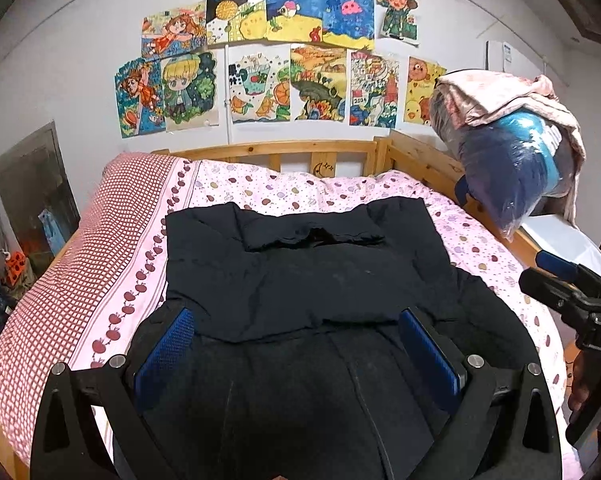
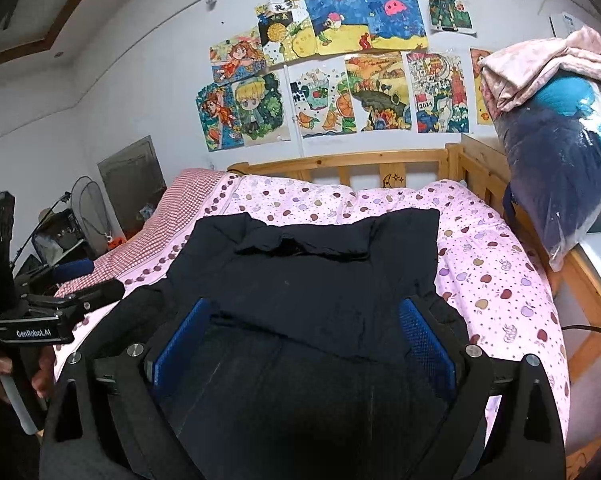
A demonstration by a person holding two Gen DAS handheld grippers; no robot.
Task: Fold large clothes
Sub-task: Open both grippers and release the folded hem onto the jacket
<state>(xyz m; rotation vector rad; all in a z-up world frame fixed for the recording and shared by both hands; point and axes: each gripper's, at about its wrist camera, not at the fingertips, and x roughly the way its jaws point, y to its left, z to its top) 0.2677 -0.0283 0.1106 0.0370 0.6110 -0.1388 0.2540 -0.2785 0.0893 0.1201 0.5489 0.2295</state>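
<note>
Both grippers, left (image 1: 296,344) and right (image 2: 304,334), hang with fingers wide apart over the black jacket (image 1: 300,276). It lies part folded in the middle of the pink bedspread (image 1: 300,188).

The left gripper (image 1: 296,344) and the right gripper (image 2: 304,336) are held side by side, each with its blue-padded fingers (image 1: 165,350) spread wide, gripping nothing.
</note>
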